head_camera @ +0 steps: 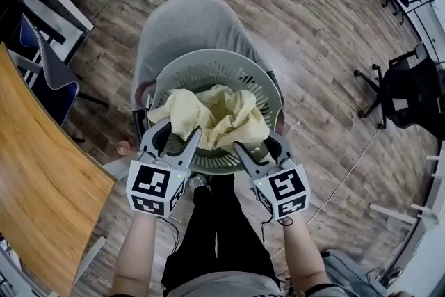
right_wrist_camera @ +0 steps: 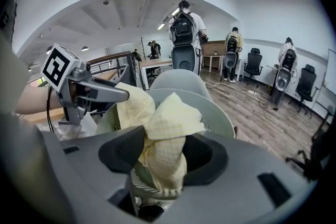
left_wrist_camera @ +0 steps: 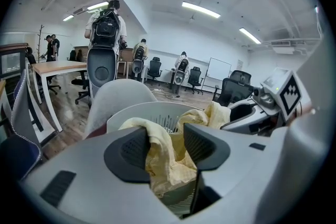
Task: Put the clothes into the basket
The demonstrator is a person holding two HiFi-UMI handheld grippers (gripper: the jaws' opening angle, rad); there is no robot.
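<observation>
A pale yellow cloth (head_camera: 222,115) lies bunched inside a round grey-green basket (head_camera: 174,71) that stands on a grey chair (head_camera: 188,17). Both grippers reach over the basket's near rim. My left gripper (head_camera: 181,130) holds its jaws wide. A fold of the cloth (left_wrist_camera: 163,160) hangs between them against one pad, and the other pad stands apart from it. My right gripper (head_camera: 256,142) is spread just as wide, with a peaked bunch of cloth (right_wrist_camera: 168,118) lying loosely between its pads. The basket's slotted wall (left_wrist_camera: 152,110) shows behind the cloth.
A wooden table (head_camera: 35,170) runs along the left with a blue chair (head_camera: 49,73) beside it. A black office chair (head_camera: 403,90) stands at the right, and a cable (head_camera: 348,177) trails across the wood floor. People with backpacks stand far off.
</observation>
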